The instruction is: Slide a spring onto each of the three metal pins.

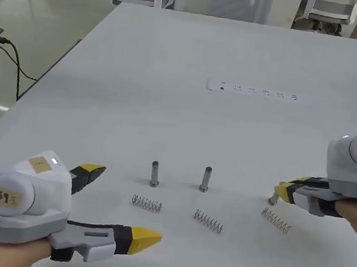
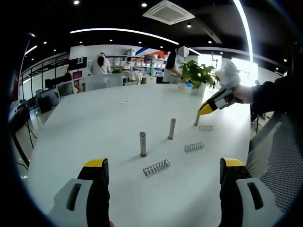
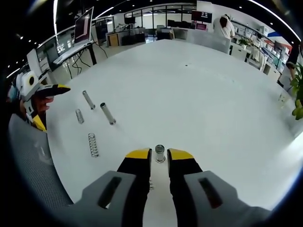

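Observation:
Three metal pins stand upright in a row: left pin (image 1: pixel 154 174), middle pin (image 1: pixel 205 179), right pin (image 1: pixel 273 199). A spring lies in front of each: left spring (image 1: pixel 146 203), middle spring (image 1: pixel 208 221), right spring (image 1: pixel 276 221). My left gripper (image 1: pixel 117 204) is held wide open at the near left, short of the left spring (image 2: pixel 156 167), with nothing in it. My right gripper (image 3: pixel 160 154) has its jaws narrowed at the top of the right pin (image 3: pixel 160 151), which stands between the fingertips with a slim gap on each side.
A white power strip (image 1: pixel 253 91) lies flat further back on the white table (image 1: pixel 170 94). The table's left edge runs diagonally, with floor and a black cable (image 1: pixel 13 57) beyond. Chairs stand past the far edge.

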